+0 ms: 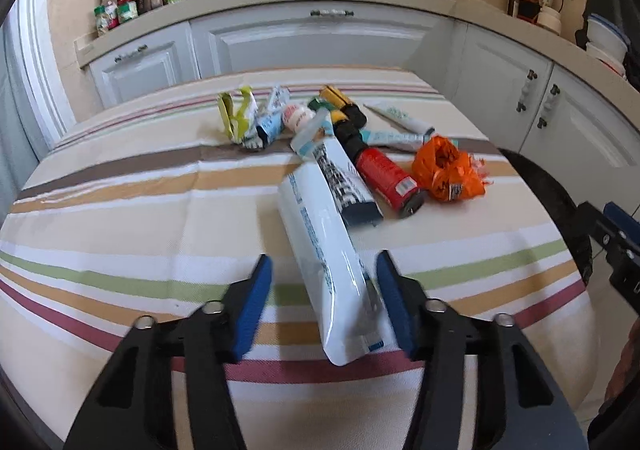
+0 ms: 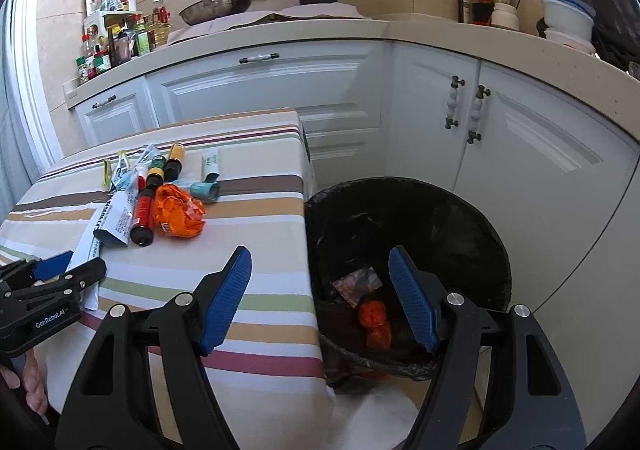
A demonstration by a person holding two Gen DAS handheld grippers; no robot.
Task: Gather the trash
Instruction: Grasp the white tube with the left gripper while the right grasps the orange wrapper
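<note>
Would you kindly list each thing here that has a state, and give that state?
Left gripper: open, straddling the white tube, one pad beside it.
White tube: lying flat on the tablecloth.
Right gripper: open, empty.
Trash bin: uncovered, some trash inside.
Orange bag: crumpled, on the table.
Red bottle: lying down.

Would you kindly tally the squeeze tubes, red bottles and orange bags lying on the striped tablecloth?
White or teal plastic squeeze tubes: 4
Red cylindrical bottle: 1
Crumpled orange plastic bag: 1
Total: 6
</note>
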